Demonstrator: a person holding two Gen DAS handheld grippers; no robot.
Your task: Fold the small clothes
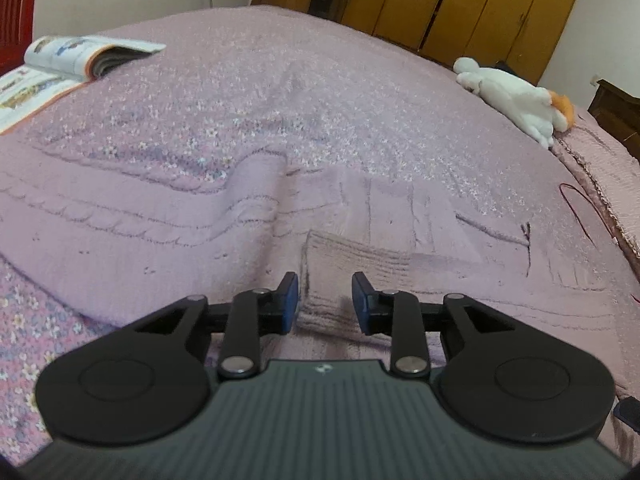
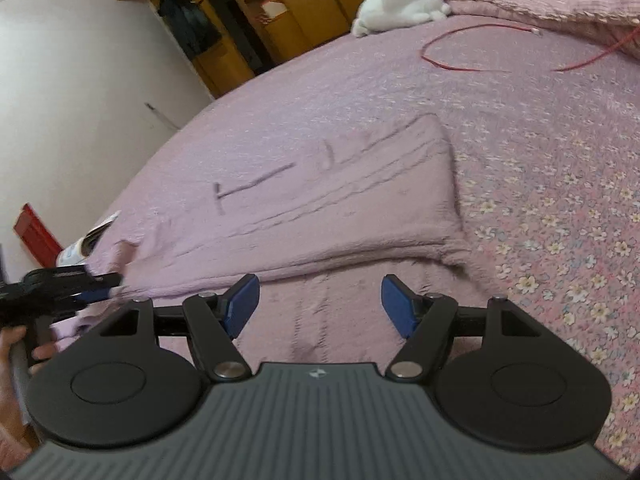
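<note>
A lilac knitted sweater (image 1: 160,240) lies spread on the bed, its folded part (image 2: 340,200) also lying ahead in the right wrist view. My left gripper (image 1: 325,300) hovers low over a ribbed cuff (image 1: 352,264). Its blue pads (image 1: 290,300) stand a little apart with the cuff's end between them, and neither pad presses on it. My right gripper (image 2: 318,304) is open wide just above the sweater's near edge, with nothing gripped. The left gripper (image 2: 106,286) shows at the far left of the right wrist view, held by a hand (image 2: 16,344).
The bed has a pink floral cover (image 2: 560,220). An open book (image 1: 60,64) lies at the far left, and a white and orange plush toy (image 1: 516,96) at the far right. A red cable (image 2: 460,66) curls near the pillow. Wooden wardrobes (image 1: 480,8) stand behind the bed.
</note>
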